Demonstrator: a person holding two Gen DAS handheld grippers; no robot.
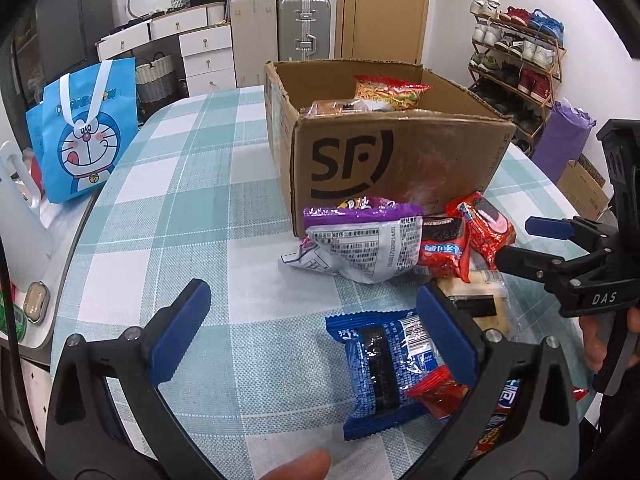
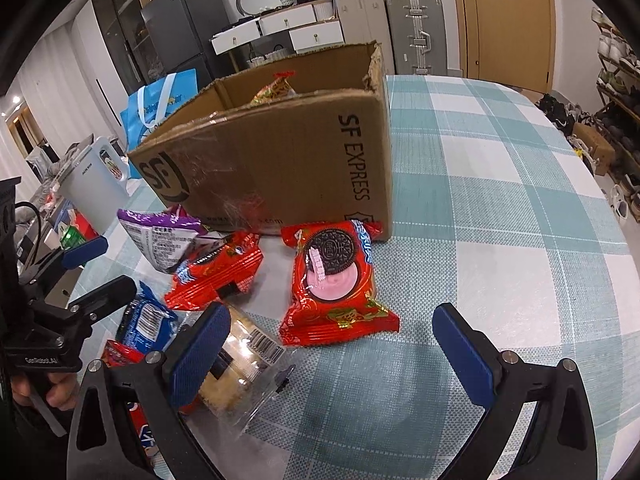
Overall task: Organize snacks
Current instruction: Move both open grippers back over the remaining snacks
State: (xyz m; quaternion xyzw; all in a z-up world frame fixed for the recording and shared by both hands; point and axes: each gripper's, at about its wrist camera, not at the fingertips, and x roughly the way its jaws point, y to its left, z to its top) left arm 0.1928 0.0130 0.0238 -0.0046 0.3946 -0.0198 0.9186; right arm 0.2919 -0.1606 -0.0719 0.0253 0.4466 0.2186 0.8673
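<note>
Snacks lie on the checked table (image 1: 168,208) in front of the box (image 1: 400,160) (two more packs sit inside it). Left hand-held gripper (image 1: 316,328) hovers spread above a blue pack (image 1: 384,372), gripping nothing. Farther right, a red pack (image 2: 336,284) lies flat near the box; the right hand-held gripper (image 2: 332,360) is also spread, empty.

Counted one box (image 1: 400,160) with two packets inside: one noodle bag (image 1: 394,90), one clear pack (image 1: 332,109). Outside, counted three red Oreo packs (image 2: 334,284) (image 2: 214,274) (image 1: 436,394), one blue pack (image 1: 384,368), one purple bag (image 1: 360,240), one clear tub (image 2: 236,368). Two grippers (image 1: 316,332) (image 2: 334,354).
</note>
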